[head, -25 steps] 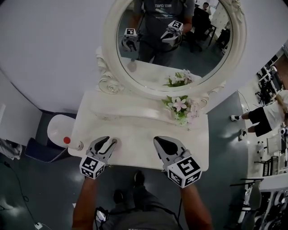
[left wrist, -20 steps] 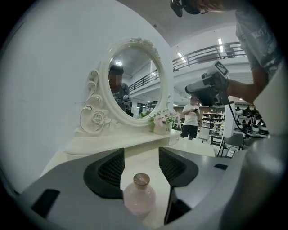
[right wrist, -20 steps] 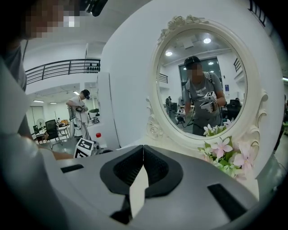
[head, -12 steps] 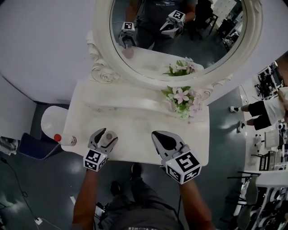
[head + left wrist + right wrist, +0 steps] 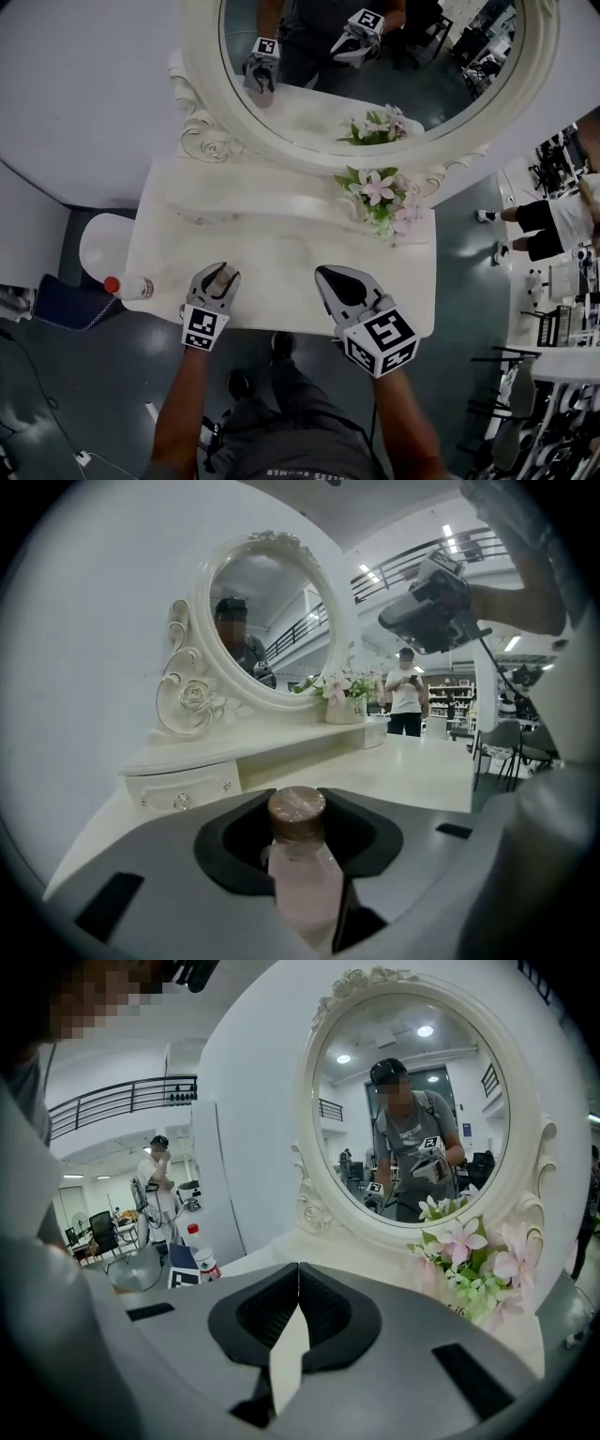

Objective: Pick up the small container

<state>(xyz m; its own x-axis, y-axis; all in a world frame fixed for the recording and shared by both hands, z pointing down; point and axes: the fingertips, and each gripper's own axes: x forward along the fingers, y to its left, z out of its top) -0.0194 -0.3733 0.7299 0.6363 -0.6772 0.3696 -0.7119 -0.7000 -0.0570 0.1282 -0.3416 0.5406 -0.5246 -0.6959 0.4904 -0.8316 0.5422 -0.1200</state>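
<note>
Left gripper view: 1 small pale-pink bottle-shaped container with a round brown cap (image 5: 298, 855) stands upright between the jaws of the left gripper (image 5: 223, 272), which have just been closing and clamp its body. Head view: this gripper sits at 7 o'clock on the cream vanity table (image 5: 272, 248). The right gripper (image 5: 325, 277), at 5 o'clock, is clenched on nothing.

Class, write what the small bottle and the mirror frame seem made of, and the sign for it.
Small bottle: probably plastic or glass, since the pale pink body looks slightly translucent; its cap is brown and glossy. Mirror frame: cream-painted wood or moulded resin, going by the carved scrolls and soft sheen.
</note>
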